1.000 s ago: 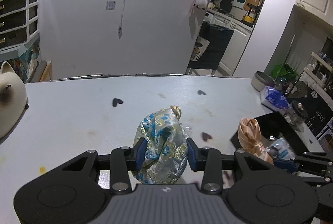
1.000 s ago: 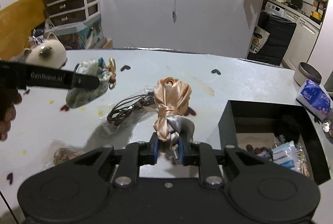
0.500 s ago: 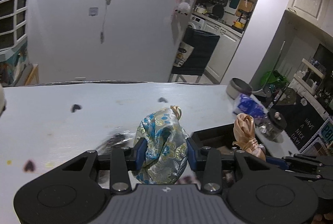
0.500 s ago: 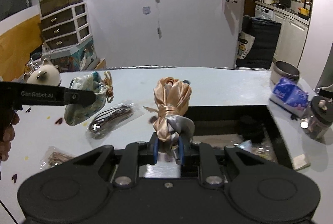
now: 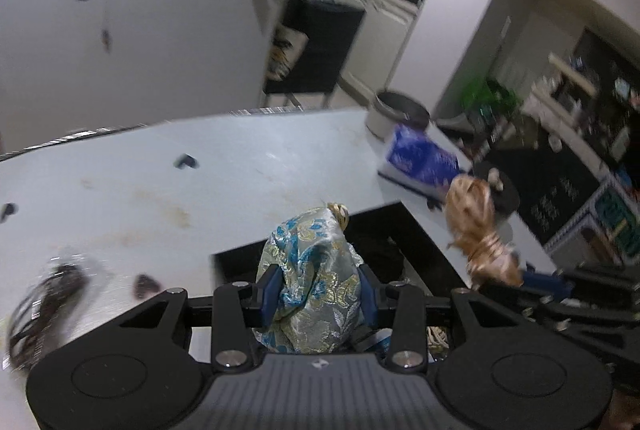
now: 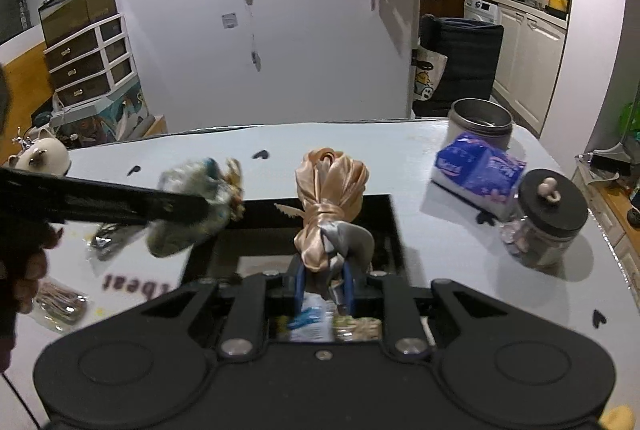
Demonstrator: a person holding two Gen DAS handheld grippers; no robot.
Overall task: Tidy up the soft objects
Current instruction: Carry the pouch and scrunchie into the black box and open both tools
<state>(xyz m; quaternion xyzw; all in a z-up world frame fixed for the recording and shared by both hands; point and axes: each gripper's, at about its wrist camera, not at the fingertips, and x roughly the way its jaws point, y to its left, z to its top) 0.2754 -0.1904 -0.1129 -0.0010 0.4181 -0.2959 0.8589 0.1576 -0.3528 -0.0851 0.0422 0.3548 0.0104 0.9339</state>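
My left gripper [image 5: 316, 290] is shut on a blue and gold brocade pouch [image 5: 312, 278] and holds it above the near left part of a black open box [image 5: 408, 242]. My right gripper [image 6: 323, 286] is shut on a peach satin pouch [image 6: 330, 198] with a grey lining, held above the same box [image 6: 384, 222]. The peach pouch also shows in the left wrist view [image 5: 476, 226], and the brocade pouch in the right wrist view [image 6: 192, 206]. The box holds small packets.
On the white table [image 6: 440, 250] stand a blue tissue pack [image 6: 478, 170], a black-lidded glass jar [image 6: 548, 222] and a steel pot [image 6: 480, 120] right of the box. Bagged cables [image 5: 44, 294] and a small packet [image 6: 60, 304] lie left. A ceramic cat [image 6: 40, 156] sits far left.
Both grippers have moved right with their pouches, from over the bare table to above the black box. Both stay shut.
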